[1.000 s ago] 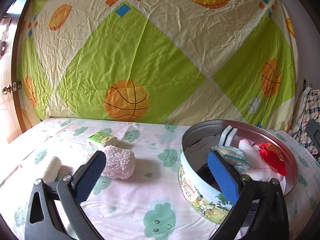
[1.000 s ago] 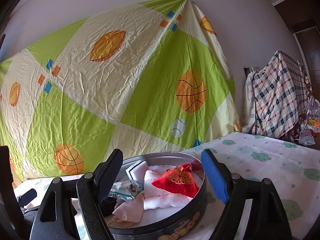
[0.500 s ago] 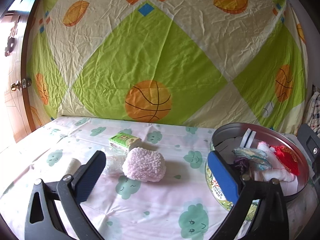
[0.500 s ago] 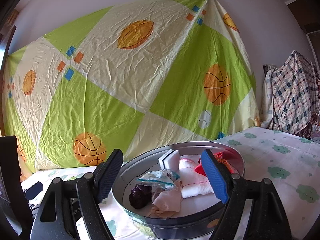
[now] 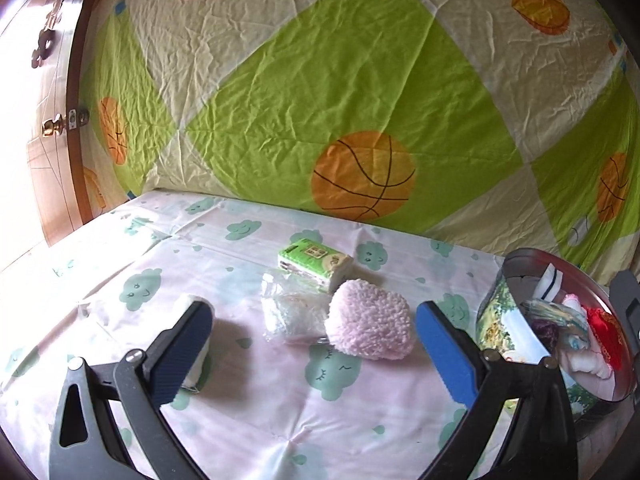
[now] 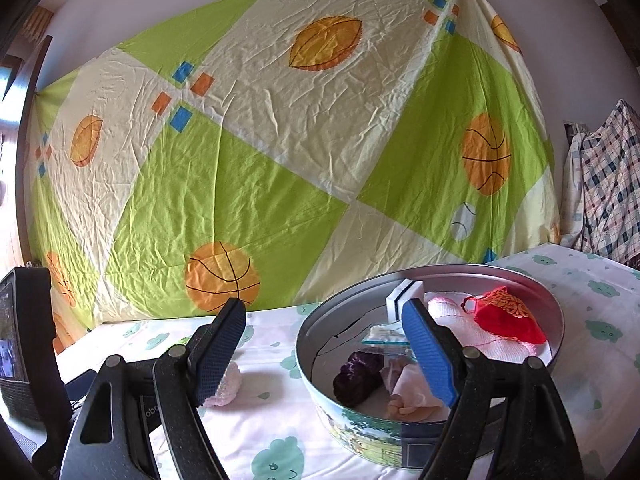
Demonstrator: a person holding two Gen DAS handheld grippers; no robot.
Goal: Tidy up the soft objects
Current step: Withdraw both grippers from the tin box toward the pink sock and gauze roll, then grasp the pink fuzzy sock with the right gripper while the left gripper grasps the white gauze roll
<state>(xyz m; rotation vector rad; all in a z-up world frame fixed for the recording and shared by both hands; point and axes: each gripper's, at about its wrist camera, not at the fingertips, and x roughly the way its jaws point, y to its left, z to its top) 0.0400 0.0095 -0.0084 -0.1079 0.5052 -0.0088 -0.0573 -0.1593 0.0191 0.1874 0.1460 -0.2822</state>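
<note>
Soft things lie on the bench [image 5: 120,264]: a pink fluffy pad [image 5: 370,324] in the middle of the frame, a clear bag [image 5: 290,314] touching its left side, and a green tissue pack [image 5: 314,258] just above. The left gripper [image 5: 314,354] is spread wide, holding nothing. The right gripper [image 6: 324,354] is spread too, in front of the round tin [image 6: 360,420] full of cloths at lower right.
</note>
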